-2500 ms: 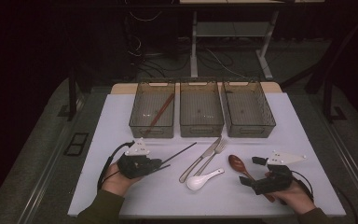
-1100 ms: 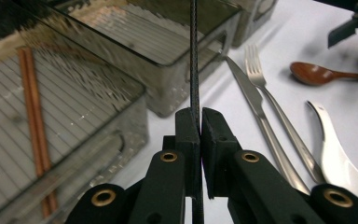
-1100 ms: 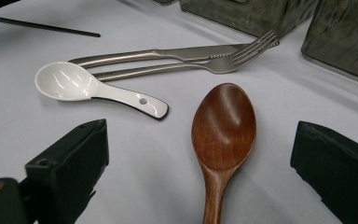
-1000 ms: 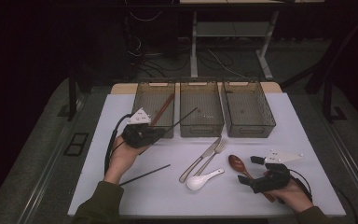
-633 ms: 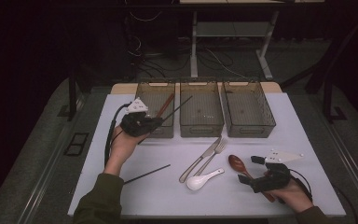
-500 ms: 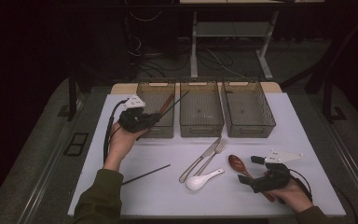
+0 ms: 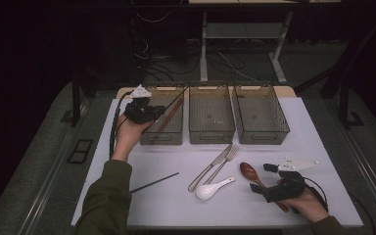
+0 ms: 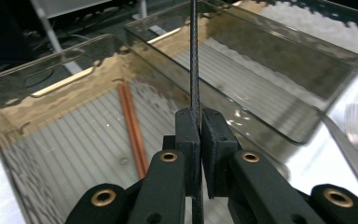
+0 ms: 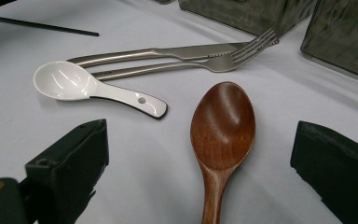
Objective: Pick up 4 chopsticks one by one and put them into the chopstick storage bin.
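Observation:
My left gripper [image 7: 159, 109] [image 8: 200, 122] is shut on a thin black chopstick [image 7: 176, 99] [image 8: 194, 56]. It hangs over the near-left part of the left clear bin [image 7: 162, 139] [image 8: 70, 78], with the stick pointing across toward the middle bin. A reddish-brown pair of chopsticks [image 7: 168, 118] [image 8: 131, 125] lies inside that bin. A second black chopstick [image 7: 155, 182] [image 9: 46, 27] rests on the white table. Near the front right, my right gripper [image 7: 261, 179] [image 9: 203, 136] stands open, its jaws on either side of a wooden spoon [image 7: 248, 171] [image 9: 223, 122] lying flat.
A knife [image 7: 207, 169] [image 9: 168, 53], a fork [image 7: 225, 161] [image 9: 191, 68] and a white ceramic spoon [image 7: 210, 188] [image 9: 73, 81] lie mid-table. The middle bin [image 7: 211, 132] and right bin [image 7: 262, 137] stand beside the left one. Bare table stretches along the front left.
My left gripper has lifted one black chopstick off the table and carried it away and up over the left bin. The other chopstick stayed. My right gripper has not moved.

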Demonstrator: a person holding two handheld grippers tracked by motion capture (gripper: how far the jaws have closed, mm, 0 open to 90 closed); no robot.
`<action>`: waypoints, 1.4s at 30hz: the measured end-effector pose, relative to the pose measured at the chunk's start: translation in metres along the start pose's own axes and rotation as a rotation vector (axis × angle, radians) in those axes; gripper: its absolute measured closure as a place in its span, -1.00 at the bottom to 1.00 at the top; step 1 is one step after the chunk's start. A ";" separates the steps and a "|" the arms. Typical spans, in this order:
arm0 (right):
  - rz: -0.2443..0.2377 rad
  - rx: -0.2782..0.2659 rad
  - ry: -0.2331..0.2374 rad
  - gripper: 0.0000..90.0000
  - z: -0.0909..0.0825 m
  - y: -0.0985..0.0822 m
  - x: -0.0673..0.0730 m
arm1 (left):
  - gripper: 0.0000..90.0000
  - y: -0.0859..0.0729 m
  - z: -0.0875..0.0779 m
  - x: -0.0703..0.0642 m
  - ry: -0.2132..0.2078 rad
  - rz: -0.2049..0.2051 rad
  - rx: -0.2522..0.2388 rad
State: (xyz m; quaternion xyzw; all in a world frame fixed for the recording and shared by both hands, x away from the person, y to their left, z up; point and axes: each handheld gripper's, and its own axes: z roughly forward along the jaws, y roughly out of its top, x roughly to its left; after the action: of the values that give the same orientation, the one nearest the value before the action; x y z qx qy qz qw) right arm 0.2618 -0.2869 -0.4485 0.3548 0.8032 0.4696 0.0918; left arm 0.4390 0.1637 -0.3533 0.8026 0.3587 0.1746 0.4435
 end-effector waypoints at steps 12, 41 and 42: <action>-0.001 0.003 0.008 -0.91 0.000 0.000 0.000 | 0.89 -0.006 0.017 0.023 0.065 -0.040 0.067; -0.004 0.002 0.008 -0.91 -0.001 0.000 0.000 | 0.44 -0.013 0.018 0.022 0.075 -0.082 0.091; -0.004 0.002 0.008 -0.91 -0.001 0.000 0.000 | 0.41 -0.013 0.016 0.020 0.074 -0.078 0.088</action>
State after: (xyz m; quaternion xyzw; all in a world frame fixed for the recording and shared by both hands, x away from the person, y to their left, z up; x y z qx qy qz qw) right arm 0.2615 -0.2878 -0.4482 0.3515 0.8047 0.4701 0.0892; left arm 0.4574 0.1735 -0.3736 0.7996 0.4134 0.1708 0.4007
